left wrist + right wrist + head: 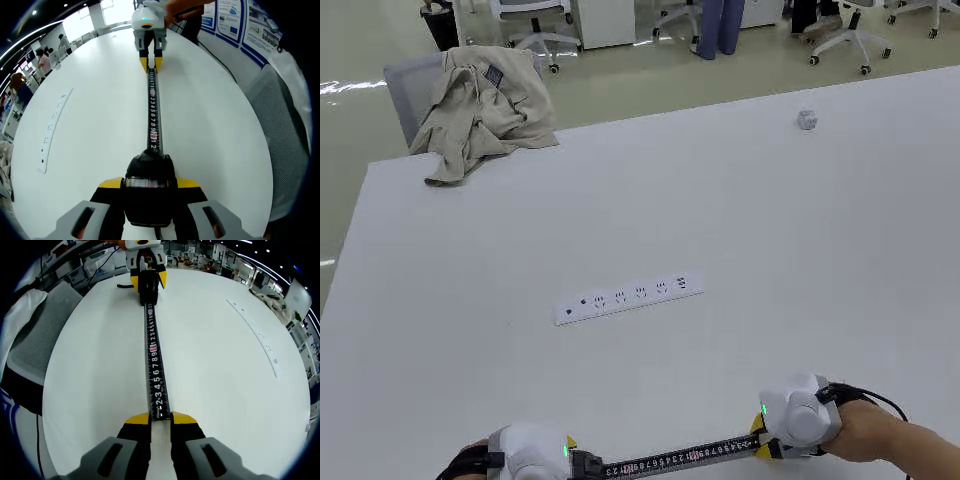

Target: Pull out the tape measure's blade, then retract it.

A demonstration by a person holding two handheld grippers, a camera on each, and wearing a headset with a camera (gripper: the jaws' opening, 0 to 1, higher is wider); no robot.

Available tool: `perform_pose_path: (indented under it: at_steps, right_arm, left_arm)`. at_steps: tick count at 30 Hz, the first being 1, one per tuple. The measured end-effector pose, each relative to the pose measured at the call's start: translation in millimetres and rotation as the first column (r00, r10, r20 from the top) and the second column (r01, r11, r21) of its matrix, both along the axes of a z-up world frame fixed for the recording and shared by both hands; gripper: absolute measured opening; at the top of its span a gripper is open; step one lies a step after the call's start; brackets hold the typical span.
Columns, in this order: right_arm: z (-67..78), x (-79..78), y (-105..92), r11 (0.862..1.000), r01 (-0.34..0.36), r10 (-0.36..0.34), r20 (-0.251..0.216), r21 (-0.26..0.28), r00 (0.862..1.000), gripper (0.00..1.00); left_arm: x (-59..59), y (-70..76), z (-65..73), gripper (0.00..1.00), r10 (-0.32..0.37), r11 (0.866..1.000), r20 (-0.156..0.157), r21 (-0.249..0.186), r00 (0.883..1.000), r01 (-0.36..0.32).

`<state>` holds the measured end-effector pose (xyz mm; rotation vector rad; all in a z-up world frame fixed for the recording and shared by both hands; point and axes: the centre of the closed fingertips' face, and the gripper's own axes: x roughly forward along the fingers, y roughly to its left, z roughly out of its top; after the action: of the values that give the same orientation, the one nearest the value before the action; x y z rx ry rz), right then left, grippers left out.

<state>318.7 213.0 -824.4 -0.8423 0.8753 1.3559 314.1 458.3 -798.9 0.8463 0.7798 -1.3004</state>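
At the near left of the counter (720,220), your left gripper (149,183) is clamped around the black tape measure case (150,197). The blade (685,459) runs rightward from it, low along the counter with its numbers facing up. At the near right, your right gripper (160,418) pinches the blade's tip. The pull-out looks partly done. Hold the case level, and draw the right gripper straight along the blade's line without twisting, so it neither kinks nor slips free.
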Motion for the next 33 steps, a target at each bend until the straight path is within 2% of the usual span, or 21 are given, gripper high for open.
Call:
perform_pose_path:
  at_steps: [22, 25, 33]
  right_arm:
    - [-1.8, 1.3, -0.7, 1.0, -0.006, 0.006, 0.005, -0.026, 1.0, 0.15]
    - [-1.5, 1.1, -0.6, 0.999, -0.011, 0.011, 0.008, -0.03, 1.0, 0.15]
    - [-1.1, 1.5, -0.5, 0.999, -0.002, 0.002, 0.007, -0.032, 1.0, 0.16]
  left_arm:
    - [0.1, -1.2, 1.4, 0.35, 0.01, 1.0, 0.001, 0.001, 1.0, -0.01]
    - [0.8, 0.2, -1.2, 0.36, 0.031, 1.0, -0.011, -0.002, 0.999, -0.031]
    - [1.7, 0.7, -0.8, 0.37, 0.072, 0.997, -0.02, -0.023, 0.997, -0.072]
